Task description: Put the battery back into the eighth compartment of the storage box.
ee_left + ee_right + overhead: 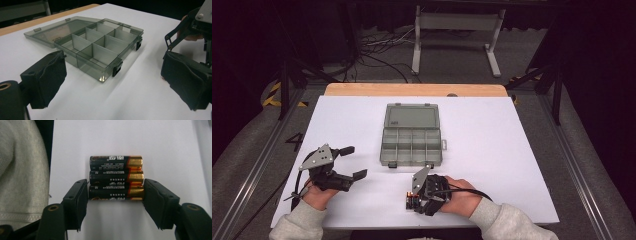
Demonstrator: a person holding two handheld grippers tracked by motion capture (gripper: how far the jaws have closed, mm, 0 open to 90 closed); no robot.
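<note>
nearest me, my right tongs (pixel 115 195) sit low on the white desk (pixel 492 165) with a pad at each end of the closest of three batteries (pixel 116 192), which lie side by side touching each other; i cannot tell whether the pads press it yet. my left tongs (pixel 354 162) hover wide apart with nothing between them, and farther out the grey compartment box (pixel 412 145) lies with its lid flat open.

Bright table, dark surroundings, soft shadows
</note>
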